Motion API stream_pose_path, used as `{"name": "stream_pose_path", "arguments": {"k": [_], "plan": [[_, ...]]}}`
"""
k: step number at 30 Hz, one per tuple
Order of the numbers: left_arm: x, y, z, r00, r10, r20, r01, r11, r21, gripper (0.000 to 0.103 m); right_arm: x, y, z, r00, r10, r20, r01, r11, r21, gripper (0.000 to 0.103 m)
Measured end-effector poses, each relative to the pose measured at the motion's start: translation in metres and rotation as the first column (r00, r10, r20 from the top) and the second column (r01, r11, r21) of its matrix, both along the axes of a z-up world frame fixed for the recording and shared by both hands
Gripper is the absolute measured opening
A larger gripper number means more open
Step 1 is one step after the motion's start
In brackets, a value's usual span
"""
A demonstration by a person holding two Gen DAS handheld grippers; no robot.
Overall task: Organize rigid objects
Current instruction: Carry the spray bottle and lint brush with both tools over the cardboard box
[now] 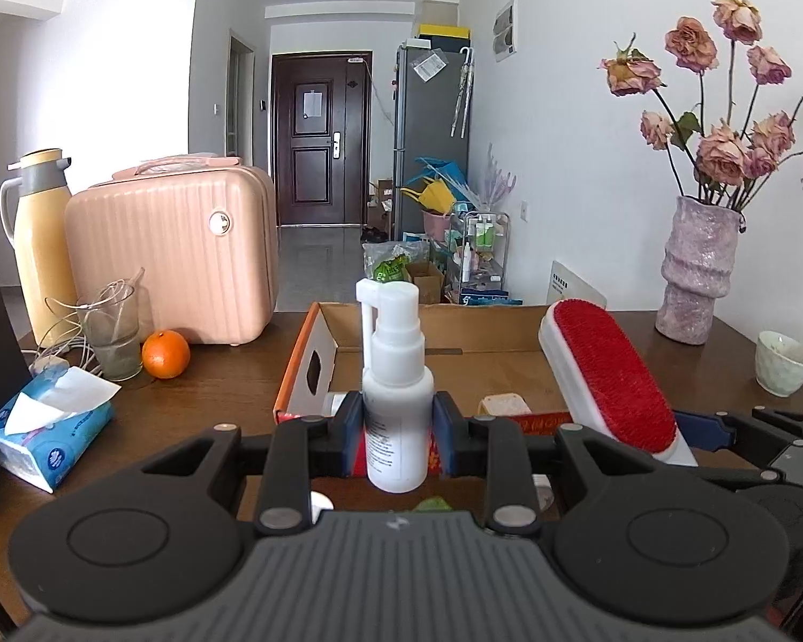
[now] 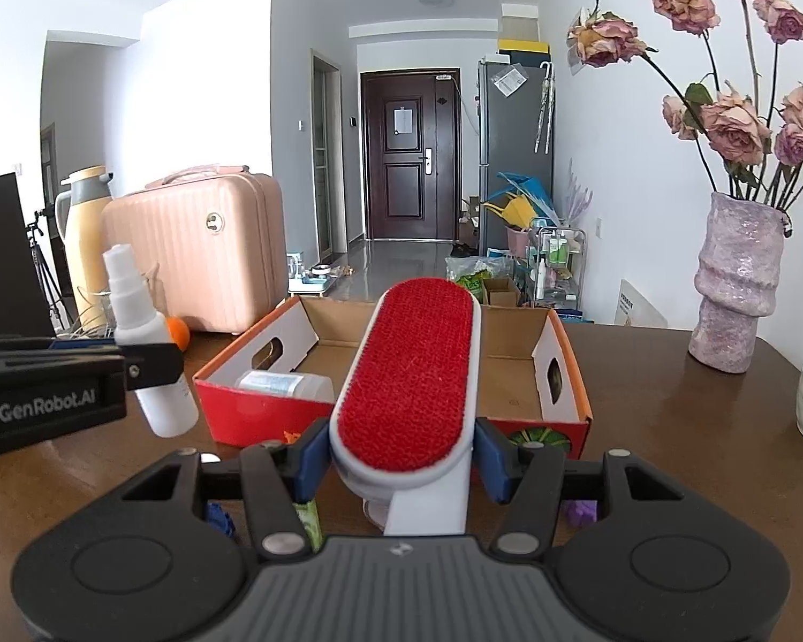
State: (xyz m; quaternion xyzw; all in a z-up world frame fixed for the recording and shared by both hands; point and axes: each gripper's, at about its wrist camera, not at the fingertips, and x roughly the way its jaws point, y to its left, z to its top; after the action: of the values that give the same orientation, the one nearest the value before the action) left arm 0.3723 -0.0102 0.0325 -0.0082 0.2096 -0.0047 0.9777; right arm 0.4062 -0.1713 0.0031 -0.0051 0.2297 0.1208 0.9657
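**Both grippers carry an item in front of the open cardboard box**

In the left wrist view, the left gripper (image 1: pixel 397 430) sits at lower centre, its blue-padded jaws drawn narrow and clamped on the body of a white spray bottle (image 1: pixel 396 401). The bottle stands upright between the pads, its nozzle cap rising to mid-frame in front of the cardboard box (image 1: pixel 316 353). At the right of that view the lint brush (image 1: pixel 610 374) leans in diagonally, red pile facing up.

In the right wrist view, the right gripper (image 2: pixel 401 455) fills the lower centre. Its jaws stand partly apart and press on the white sides of the lint brush, whose red face runs up the middle of the frame over the box. The left gripper enters from the left edge of this view with the spray bottle tilted slightly.

The box lies on the dark wooden table (image 2: pixel 669 401), orange-red outside, plain brown inside, with oval hand holes in its end walls. Inside, at its near left corner, lies a pale bottle (image 2: pixel 283 382) on its side.

At the left of the left wrist view stand a pink suitcase (image 1: pixel 171 246), a yellow thermos jug (image 1: pixel 40 241), a glass (image 1: pixel 113 337), an orange (image 1: pixel 166 354) and a tissue pack (image 1: pixel 48 433). A vase of dried roses (image 1: pixel 696 273) stands at the right, with a small cup (image 1: pixel 779 361) near it.
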Motion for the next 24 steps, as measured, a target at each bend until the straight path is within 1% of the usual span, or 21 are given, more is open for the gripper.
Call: {"name": "stream_pose_path", "arguments": {"k": [11, 24], "plan": [[0.04, 0.003, 0.0, 1.0, 0.018, -0.003, -0.018, 0.999, -0.032, 0.028, 0.043, 0.001, 0.001, 1.0, -0.009, -0.013, 0.009, 1.0, 0.029, 0.055], [0.079, 0.004, -0.006, 0.999, 0.031, -0.026, -0.032, 0.999, -0.042, 0.028, 0.083, -0.003, 0.001, 0.999, -0.041, -0.025, 0.042, 0.998, 0.046, 0.055]]}}
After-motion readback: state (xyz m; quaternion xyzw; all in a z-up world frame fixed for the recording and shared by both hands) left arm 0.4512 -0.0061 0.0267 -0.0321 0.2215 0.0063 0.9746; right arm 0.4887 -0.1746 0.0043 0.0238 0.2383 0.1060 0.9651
